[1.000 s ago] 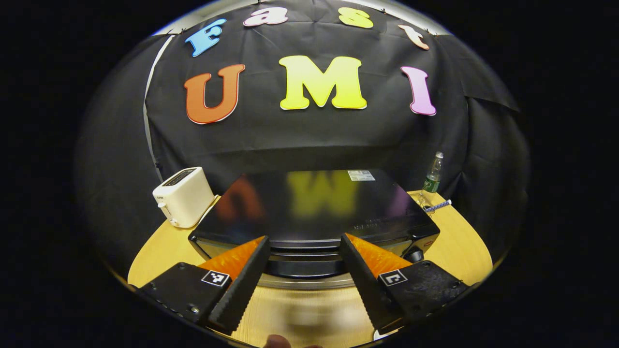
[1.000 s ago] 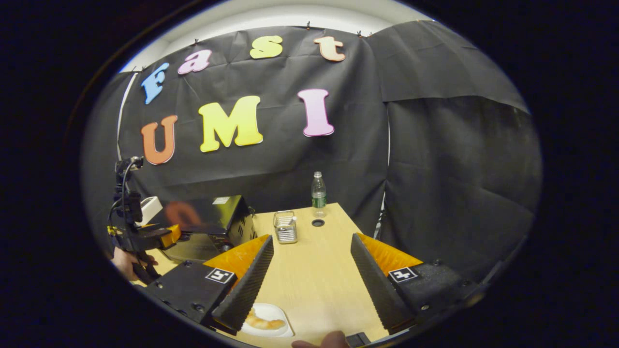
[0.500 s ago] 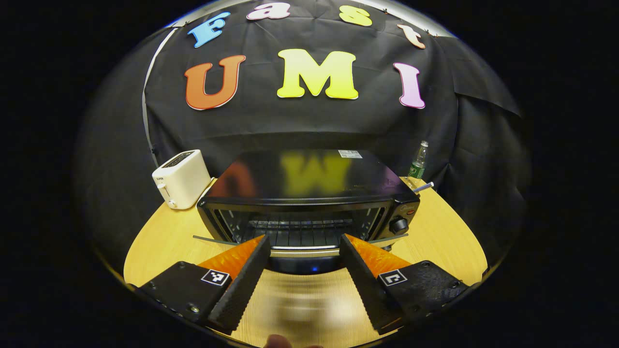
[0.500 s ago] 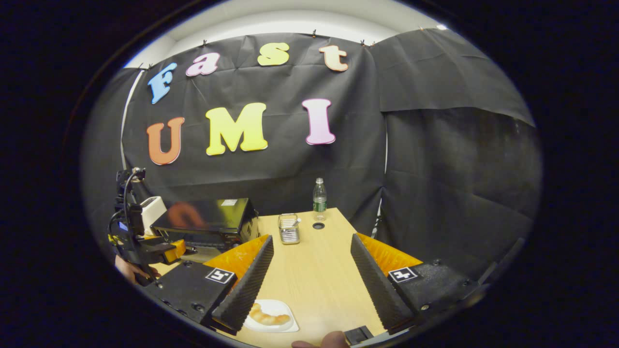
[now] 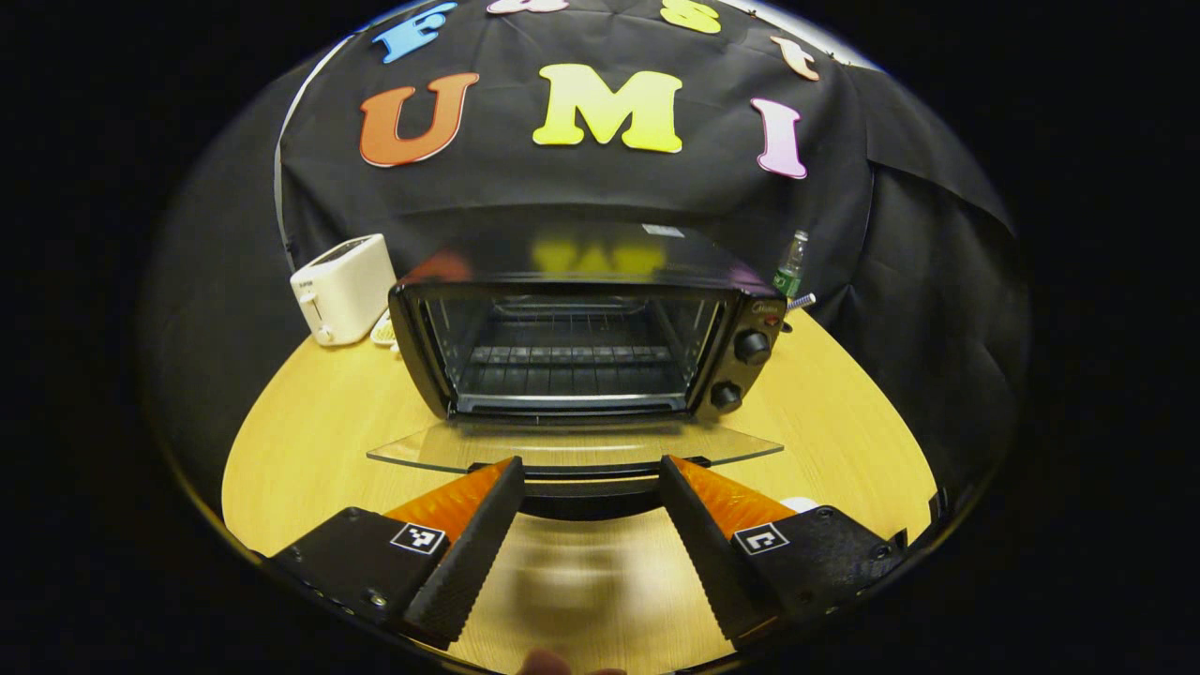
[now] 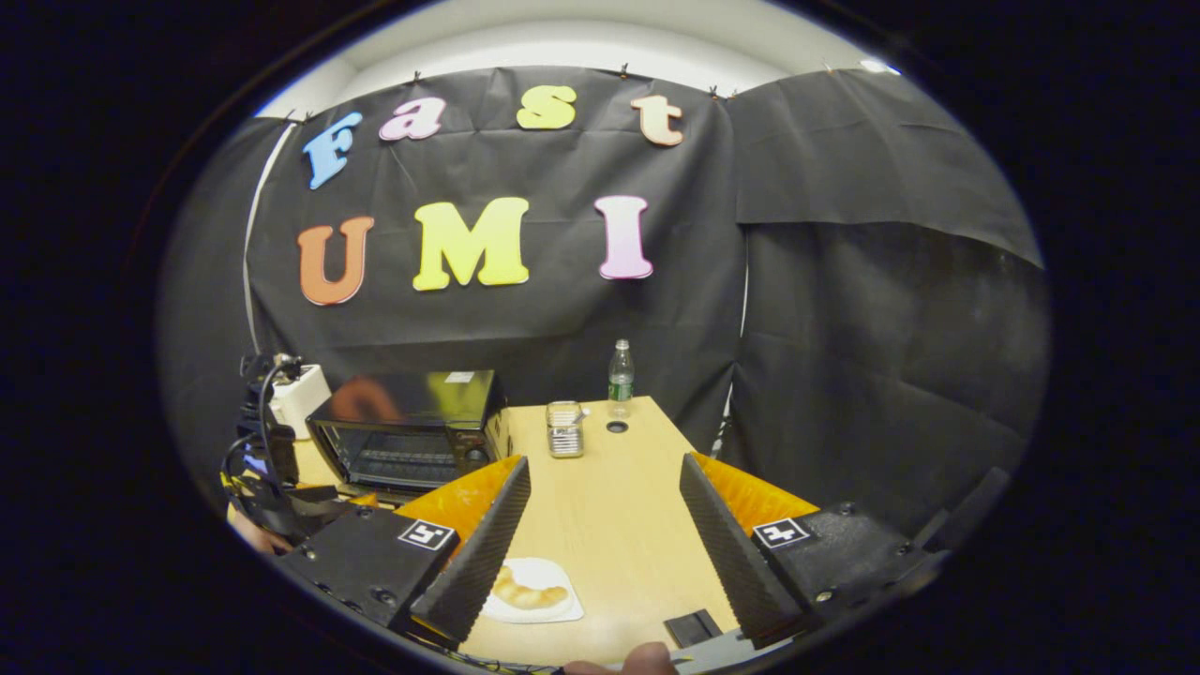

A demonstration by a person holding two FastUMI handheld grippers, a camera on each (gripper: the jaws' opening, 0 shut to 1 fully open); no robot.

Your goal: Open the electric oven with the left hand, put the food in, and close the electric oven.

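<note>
Two ridged black fingers of our left tool (image 5: 586,525) gape wide before the boxy oven (image 5: 572,342), its glass door (image 5: 574,448) lying flat. Our right tool (image 6: 600,539) gapes too; the croissant (image 6: 531,593) rests on a white plate (image 6: 562,609) on the wooden desk (image 6: 609,506).

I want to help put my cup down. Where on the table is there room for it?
The bare wood of the table between the plate with the pastry and the metal holder is free. So is the patch right of the oven, before the bottle. It is crowded at the oven's front, where the open door lies flat.
</note>
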